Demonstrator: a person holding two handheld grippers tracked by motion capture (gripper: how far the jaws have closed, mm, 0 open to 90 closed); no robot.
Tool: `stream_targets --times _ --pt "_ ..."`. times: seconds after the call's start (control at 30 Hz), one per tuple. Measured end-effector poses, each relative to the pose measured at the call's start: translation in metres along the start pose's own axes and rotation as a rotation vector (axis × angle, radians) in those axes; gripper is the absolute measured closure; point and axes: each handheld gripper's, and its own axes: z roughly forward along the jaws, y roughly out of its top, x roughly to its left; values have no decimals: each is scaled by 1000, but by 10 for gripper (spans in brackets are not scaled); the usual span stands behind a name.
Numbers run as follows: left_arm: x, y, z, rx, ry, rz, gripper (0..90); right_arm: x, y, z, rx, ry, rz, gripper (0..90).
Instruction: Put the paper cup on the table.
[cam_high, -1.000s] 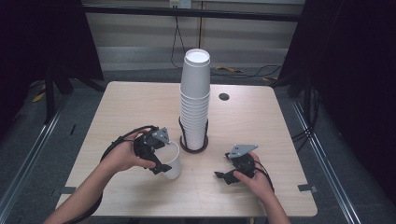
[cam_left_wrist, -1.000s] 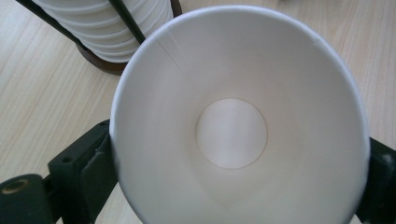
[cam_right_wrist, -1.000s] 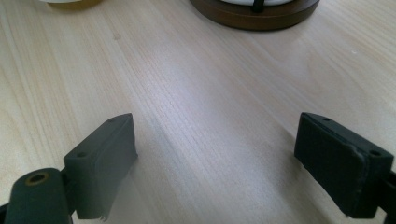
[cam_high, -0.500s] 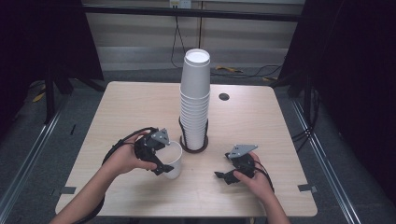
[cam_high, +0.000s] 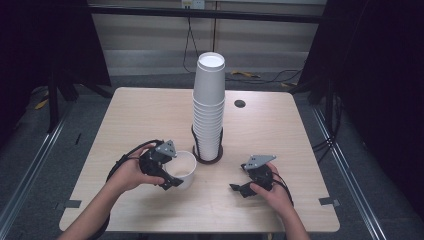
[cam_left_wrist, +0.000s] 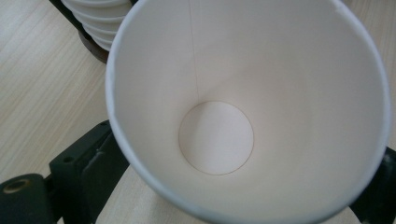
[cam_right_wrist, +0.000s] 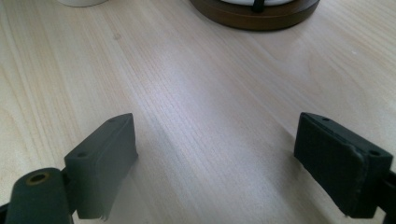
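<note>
A plain white paper cup (cam_high: 183, 167) is clamped upright between the jaws of the left gripper (cam_high: 167, 172), near the front left of the light wood table (cam_high: 140, 115), just left of the tall stack of cups (cam_high: 208, 107) in its dark round holder (cam_high: 207, 156). In the left gripper view the cup (cam_left_wrist: 243, 107) is seen from above: a smooth white inside, a thin seam down the wall, a round flat bottom, with the rim cut off at the frame edges. The cup's outer wall is mostly hidden by that gripper. The right gripper (cam_high: 244, 188) is parked on the table front right, jaws wide apart around bare wood. Its cable is pretty hard to make out.
</note>
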Motion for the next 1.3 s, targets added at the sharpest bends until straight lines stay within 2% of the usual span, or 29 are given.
stream_targets --times 0.27,0.33,0.37,0.4,0.43,0.47,0.5,0.53,0.57,0.6,0.67,0.7,0.77,0.83,0.87,0.97,1.03,1.17,1.27,1.3 --pt "4 -14 -4 -19 -9 -42 71 0 0 0 0 0 0 125" --pt "7 -18 -6 -25 -16 -37 71 0 0 0 0 0 0 125" --pt "6 -20 -6 -40 -16 -62 72 0 0 0 0 0 0 125" --pt "7 -21 -7 -28 -14 -45 72 0 0 0 0 1 0 125" --pt "6 -23 -7 -38 -12 -61 73 0 0 0 0 1 0 125" --pt "8 -25 -8 -27 -12 -48 73 0 0 0 0 1 0 125" --pt "6 -26 -7 -50 -11 -73 74 0 0 0 0 1 0 125" --pt "8 -28 -9 -33 -10 -54 74 0 0 0 0 1 0 125" --pt "7 -29 -9 -45 -4 -72 74 0 0 0 0 1 1 125" --pt "8 -30 -10 -39 -5 -59 74 0 0 0 0 0 0 125" --pt "8 -33 -10 -54 -2 -79 76 0 0 0 0 1 0 125" --pt "8 -34 -11 -46 -1 -65 78 0 0 0 0 1 1 125" --pt "7 -37 -11 -69 9 -70 79 0 0 0 0 1 0 125" --pt "7 -40 -12 -72 17 -84 80 0 0 0 0 1 0 125" --pt "8 -41 -13 -69 23 -73 81 0 0 0 0 1 0 125" --pt "7 -46 -15 -71 40 -84 84 0 0 0 0 1 1 125" --pt "7 -49 -15 -86 40 -102 86 0 0 0 0 1 1 125" --pt "8 -56 -16 -77 51 -99 93 0 0 0 0 1 1 125" --pt "8 -61 -15 -97 57 -130 96 0 0 0 0 1 1 125" --pt "9 -62 -16 -85 59 -118 99 0 0 0 0 1 1 125"
